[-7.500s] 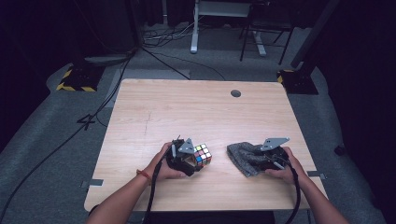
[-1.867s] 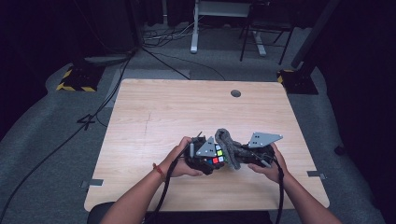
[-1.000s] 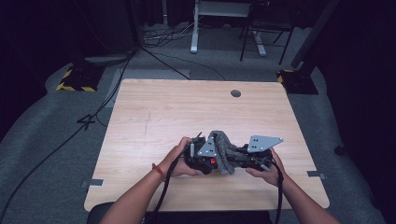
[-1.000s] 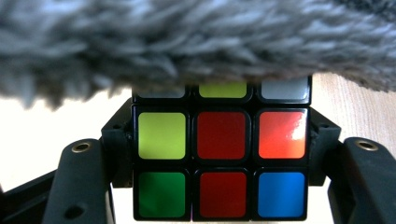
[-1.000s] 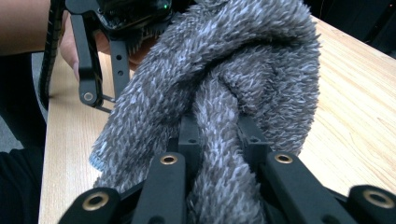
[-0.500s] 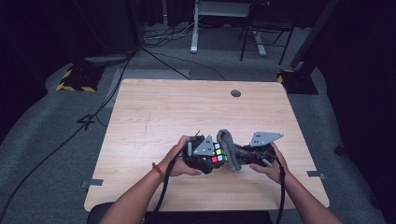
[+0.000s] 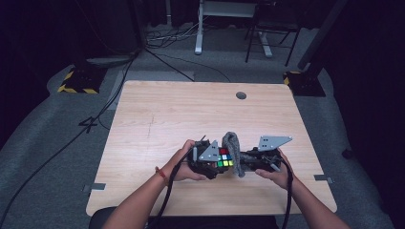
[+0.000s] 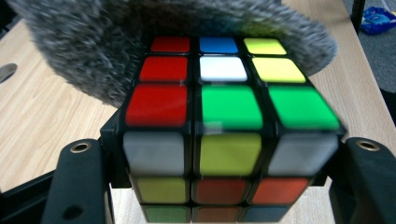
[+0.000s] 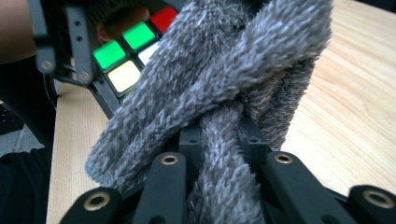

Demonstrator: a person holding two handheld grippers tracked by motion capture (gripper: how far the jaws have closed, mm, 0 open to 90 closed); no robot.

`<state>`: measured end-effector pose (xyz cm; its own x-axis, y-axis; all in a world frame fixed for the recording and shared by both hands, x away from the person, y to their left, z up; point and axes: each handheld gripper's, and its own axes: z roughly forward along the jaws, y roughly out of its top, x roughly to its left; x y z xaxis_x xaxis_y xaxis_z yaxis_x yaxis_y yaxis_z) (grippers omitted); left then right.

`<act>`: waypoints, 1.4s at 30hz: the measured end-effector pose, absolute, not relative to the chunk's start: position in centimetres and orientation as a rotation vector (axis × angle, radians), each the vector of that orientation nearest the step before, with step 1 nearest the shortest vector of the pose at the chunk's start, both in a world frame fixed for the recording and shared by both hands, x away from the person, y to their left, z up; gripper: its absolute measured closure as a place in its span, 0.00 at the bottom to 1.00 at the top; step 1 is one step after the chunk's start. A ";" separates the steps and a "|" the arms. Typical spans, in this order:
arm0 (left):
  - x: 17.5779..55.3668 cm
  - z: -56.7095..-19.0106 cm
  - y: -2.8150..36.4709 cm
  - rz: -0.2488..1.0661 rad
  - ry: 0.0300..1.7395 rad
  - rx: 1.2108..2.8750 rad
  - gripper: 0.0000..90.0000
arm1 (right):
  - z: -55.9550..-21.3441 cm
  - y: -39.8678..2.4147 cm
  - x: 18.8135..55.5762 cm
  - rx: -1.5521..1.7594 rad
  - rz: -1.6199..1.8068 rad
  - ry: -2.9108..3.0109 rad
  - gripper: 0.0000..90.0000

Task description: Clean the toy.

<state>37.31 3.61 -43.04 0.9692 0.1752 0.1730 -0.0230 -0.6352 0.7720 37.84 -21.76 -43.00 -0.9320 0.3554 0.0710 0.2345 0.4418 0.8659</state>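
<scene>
Light wood-grain table (image 7: 157, 119), pale and a bit scuffed, with a round grey grommet (image 7: 241, 95) near its far edge. It sits on grey carpet (image 7: 43, 157) in a pretty dark room. Black cables (image 7: 119, 90) snake across the floor on the left, there's a yellow-and-black striped foot (image 7: 76, 88) off the far left corner and another one (image 7: 298, 80) off the far right, and white desk legs (image 7: 198, 28) stand further back.

Both hands are close together near the front edge of the table. The left gripper (image 7: 210, 162) has its jaws clamped on a puzzle cube (image 8: 219, 107), one black jaw pressed against each side of it. Top face has red, green, white, yellow and blue stickers.

The right gripper (image 7: 250, 162) is pinched tight on a fuzzy grey cloth (image 9: 224, 93), a twisted fold of it squeezed right between the jaws. From there the cloth bunches up beyond the fingertips and lies against the far side of the cube, covering part of it. In the left gripper view it arches over the cube's back edge, just past the jaw tips.
</scene>
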 end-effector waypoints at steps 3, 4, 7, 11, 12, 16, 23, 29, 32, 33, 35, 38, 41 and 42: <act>37.4 -43.0 3.5 0.290 0.113 2.235 0.36 | -42.6 -21.8 37.7 0.517 1.537 2.539 0.85; 37.5 -43.0 3.5 0.280 0.117 2.236 0.36 | -42.5 -21.8 37.7 0.520 1.548 2.534 0.85; 37.5 -43.3 3.3 0.282 0.113 2.257 0.36 | -42.5 -21.6 37.7 0.509 1.571 2.526 0.85; 37.4 -43.3 3.4 0.301 0.119 2.258 0.37 | -42.3 -21.2 37.5 0.495 1.562 2.516 0.85; 37.4 -43.2 3.4 0.298 0.124 2.247 0.37 | -42.2 -21.2 37.5 0.495 1.557 2.513 0.85; 37.4 -42.8 3.6 0.299 0.118 2.222 0.37 | -42.8 -21.3 38.0 0.532 1.469 2.553 0.85; 37.3 -42.1 4.2 0.314 0.111 2.191 0.37 | -44.5 -20.9 38.2 0.522 1.328 2.659 0.85; 37.4 -41.9 4.6 0.331 0.117 2.198 0.37 | -43.3 -20.9 37.2 0.465 1.340 2.589 0.85; 37.5 -42.1 4.7 0.350 0.119 2.230 0.37 | -42.6 -21.5 37.3 0.473 1.383 2.571 0.85; 37.5 -42.2 4.7 0.348 0.122 2.238 0.37 | -42.4 -21.7 37.3 0.467 1.418 2.565 0.85; 37.5 -42.5 4.4 0.328 0.122 2.243 0.37 | -42.0 -21.8 37.0 0.438 1.474 2.559 0.85; 37.3 -42.8 3.8 0.326 0.104 2.254 0.37 | -41.8 -21.0 36.4 0.392 1.456 2.557 0.85; 37.2 -43.0 3.7 0.288 0.101 2.255 0.37 | -41.7 -21.3 36.5 0.408 1.516 2.512 0.85; 37.0 -43.1 3.4 0.301 0.083 2.276 0.37 | -41.5 -21.4 36.6 0.416 1.536 2.489 0.85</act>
